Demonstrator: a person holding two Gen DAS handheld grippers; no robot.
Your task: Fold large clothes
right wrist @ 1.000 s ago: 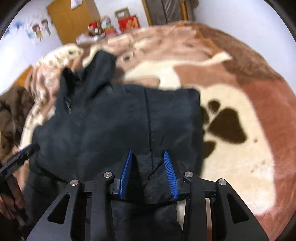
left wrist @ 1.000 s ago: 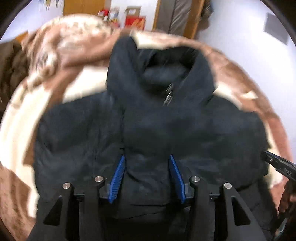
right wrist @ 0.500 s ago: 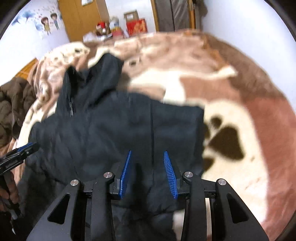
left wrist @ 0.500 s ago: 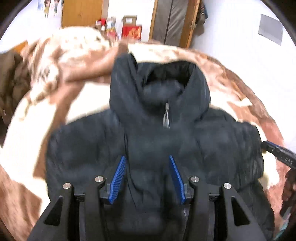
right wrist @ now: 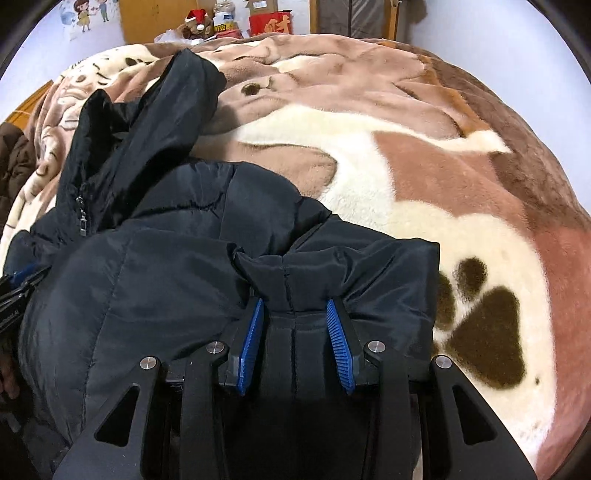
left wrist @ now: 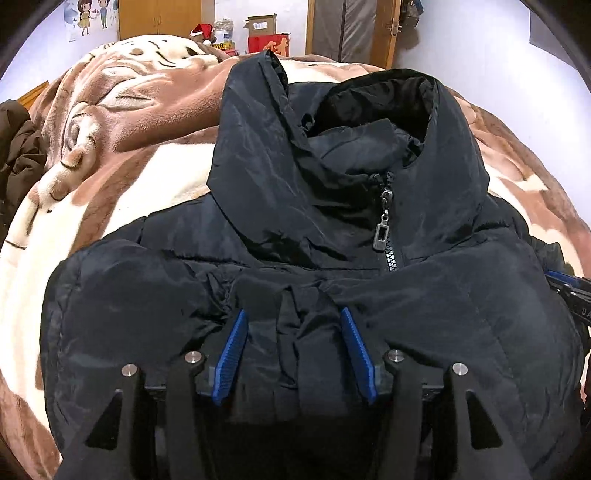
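Two grippers are in use. The left gripper (left wrist: pixel 291 321) has its jaws narrowed on a bunched fold of one black padded jacket (left wrist: pixel 424 302); fabric fills the gap between the two blue pads (left wrist: pixel 231 354). The right gripper (right wrist: pixel 294 308) likewise has its jaws clamped on a gathered fold of the jacket (right wrist: pixel 147 288) along a stitched seam. In the left wrist view the tip of the right gripper shows at the right edge, beside the jacket.

The jacket lies face up on one bed covered by a brown and cream blanket (right wrist: pixel 424 177), with its lower part doubled over toward the chest. One metal zipper pull (left wrist: pixel 382 232) hangs at the collar. One hood (left wrist: pixel 332 122) lies open beyond the collar, pointing toward the far end of the bed. A dark paw print pattern (right wrist: pixel 484 332) on the blanket lies just right of the jacket.

One brown garment (left wrist: pixel 18 155) is heaped at the left edge of the bed. Past the bed stand one red box (right wrist: pixel 271 22) and one open cardboard box (left wrist: pixel 260 25); their contents cannot be seen. One Santa hat (right wrist: pixel 195 16) rests nearby.
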